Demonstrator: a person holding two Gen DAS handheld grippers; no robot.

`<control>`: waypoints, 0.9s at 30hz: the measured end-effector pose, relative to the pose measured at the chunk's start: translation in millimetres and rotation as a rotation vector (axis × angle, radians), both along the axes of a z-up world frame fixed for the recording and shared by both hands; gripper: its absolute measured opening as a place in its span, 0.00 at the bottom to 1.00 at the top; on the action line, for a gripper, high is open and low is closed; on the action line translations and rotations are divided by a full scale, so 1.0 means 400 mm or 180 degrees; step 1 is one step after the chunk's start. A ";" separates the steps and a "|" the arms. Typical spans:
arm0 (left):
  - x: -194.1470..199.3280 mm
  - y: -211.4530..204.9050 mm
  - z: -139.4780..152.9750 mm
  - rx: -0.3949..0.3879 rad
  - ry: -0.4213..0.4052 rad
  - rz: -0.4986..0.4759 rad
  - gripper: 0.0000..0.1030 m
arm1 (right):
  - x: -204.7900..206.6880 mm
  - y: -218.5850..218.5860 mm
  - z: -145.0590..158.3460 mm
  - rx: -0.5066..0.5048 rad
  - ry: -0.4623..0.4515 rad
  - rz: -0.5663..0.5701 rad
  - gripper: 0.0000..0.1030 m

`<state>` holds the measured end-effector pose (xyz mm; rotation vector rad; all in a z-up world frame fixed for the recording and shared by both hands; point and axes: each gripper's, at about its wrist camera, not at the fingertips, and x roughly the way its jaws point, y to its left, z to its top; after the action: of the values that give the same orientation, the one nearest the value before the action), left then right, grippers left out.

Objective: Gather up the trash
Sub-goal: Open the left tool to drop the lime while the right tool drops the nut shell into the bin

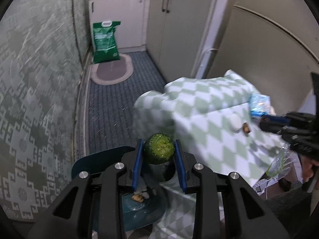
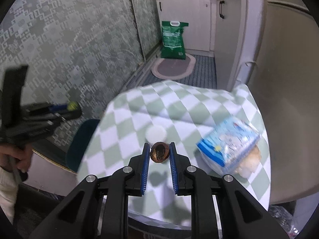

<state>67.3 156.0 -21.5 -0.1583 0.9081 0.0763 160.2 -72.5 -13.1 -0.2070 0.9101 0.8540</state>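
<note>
Left tool (image 1: 159,155): blue pads clamped on a cucumber stub (image 1: 159,148), cut end facing the camera, pale green seedy flesh, dark green skin. It hangs off the tabletop edge, above a blue bin (image 1: 139,209) with food scraps in it.

Right tool (image 2: 159,152): jaws narrow, pinching a small round brown piece (image 2: 159,151), looks like a nut shell, dark charred-looking hollow in the middle. Held just above the checkered tablecloth (image 2: 139,111); its shadow falls on the cloth below.

Just behind the shell: white round lid (image 2: 156,133) lying flat on the cloth. To the right: blue-and-white plastic snack bag (image 2: 225,145), crumpled, pale contents showing through the clear end, near the tabletop's right edge.

The cloth is green and white diamonds, draped over the far edge.

At the left in the right wrist view: a person's hand (image 2: 22,157) grips the left tool's handle, white sleeve below it.

Farther back: blue striped floor mat (image 1: 111,107), oval rug (image 2: 173,67), green bag (image 2: 173,39) upright against white cabinets (image 2: 189,20). Patterned wall (image 1: 35,99) on the left.
</note>
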 end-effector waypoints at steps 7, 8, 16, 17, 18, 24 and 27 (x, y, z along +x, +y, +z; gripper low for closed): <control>-0.018 0.074 -0.081 -0.0020 0.0354 0.0217 0.32 | -0.018 0.058 0.036 0.0167 0.0005 0.0126 0.19; -0.020 0.082 -0.094 -0.0015 0.0410 0.0247 0.32 | -0.022 0.066 0.041 0.0190 0.0001 0.0146 0.19; -0.051 0.157 -0.176 -0.0007 0.0825 0.0455 0.32 | -0.045 0.133 0.070 0.0334 0.0005 0.0287 0.19; -0.056 0.163 -0.184 -0.0017 0.0864 0.0469 0.32 | -0.047 0.141 0.072 0.0339 0.0004 0.0303 0.19; -0.062 0.170 -0.194 -0.0040 0.0921 0.0472 0.32 | -0.049 0.151 0.073 0.0347 0.0009 0.0321 0.19; -0.085 0.187 -0.248 -0.0046 0.1201 0.0436 0.32 | -0.060 0.182 0.079 0.0390 0.0023 0.0381 0.19; -0.092 0.191 -0.263 -0.0037 0.1281 0.0421 0.35 | -0.063 0.196 0.078 0.0385 0.0034 0.0403 0.19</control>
<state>30.5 232.3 -126.7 -0.2183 1.2990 0.2319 134.8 5.8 18.2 -0.1563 0.8590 1.0253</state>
